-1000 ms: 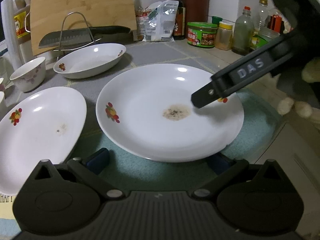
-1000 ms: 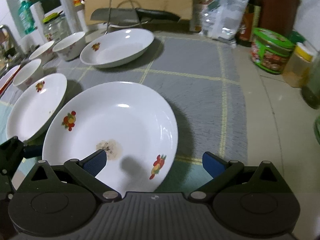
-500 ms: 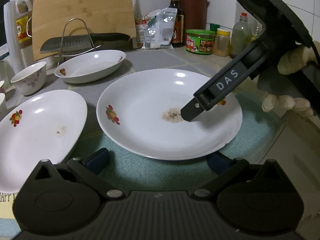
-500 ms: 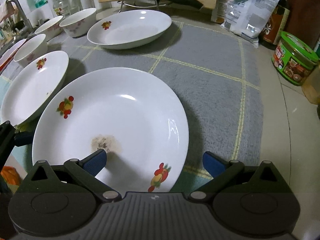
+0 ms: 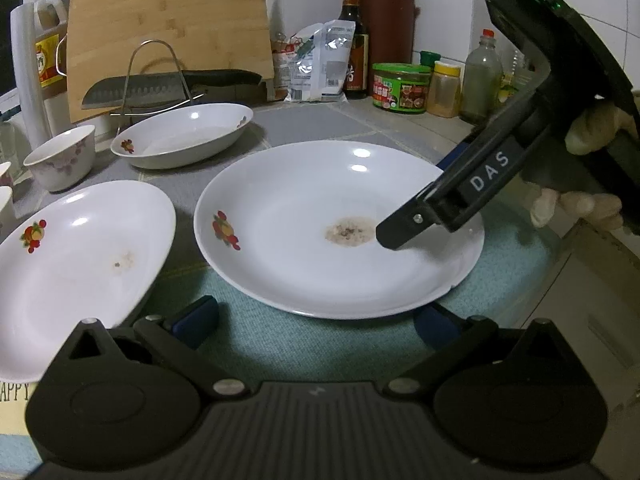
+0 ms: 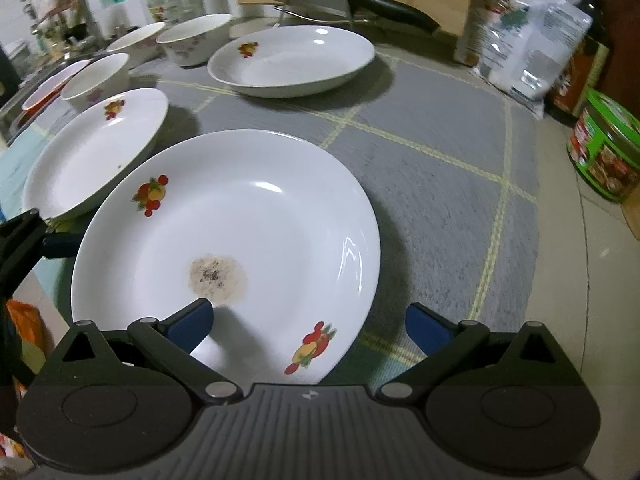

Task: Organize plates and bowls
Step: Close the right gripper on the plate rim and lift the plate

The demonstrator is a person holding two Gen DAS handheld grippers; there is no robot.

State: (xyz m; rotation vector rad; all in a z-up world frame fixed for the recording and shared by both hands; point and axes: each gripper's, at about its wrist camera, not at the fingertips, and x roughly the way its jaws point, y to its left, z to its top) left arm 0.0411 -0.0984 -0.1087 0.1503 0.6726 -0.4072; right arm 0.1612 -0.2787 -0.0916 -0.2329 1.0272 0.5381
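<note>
A large white plate with fruit decals and a brown stain lies on the mat; it also fills the right wrist view. My right gripper is open astride its near rim, one finger inside by the stain, the other outside over the mat. From the left wrist view that right gripper reaches in from the right. My left gripper stands open just short of the plate's near edge, holding nothing. A second plate lies to the left, and a third plate behind.
Bowls stand at the back left near a faucet. A knife rests on a wire rack before a cutting board. A green tin, bottles and a bag line the back wall. The counter edge runs along the right.
My right gripper has come down and forward, so its left finger now sits inside the plate next to the stain. The left gripper has stayed just short of the plate's near rim.
</note>
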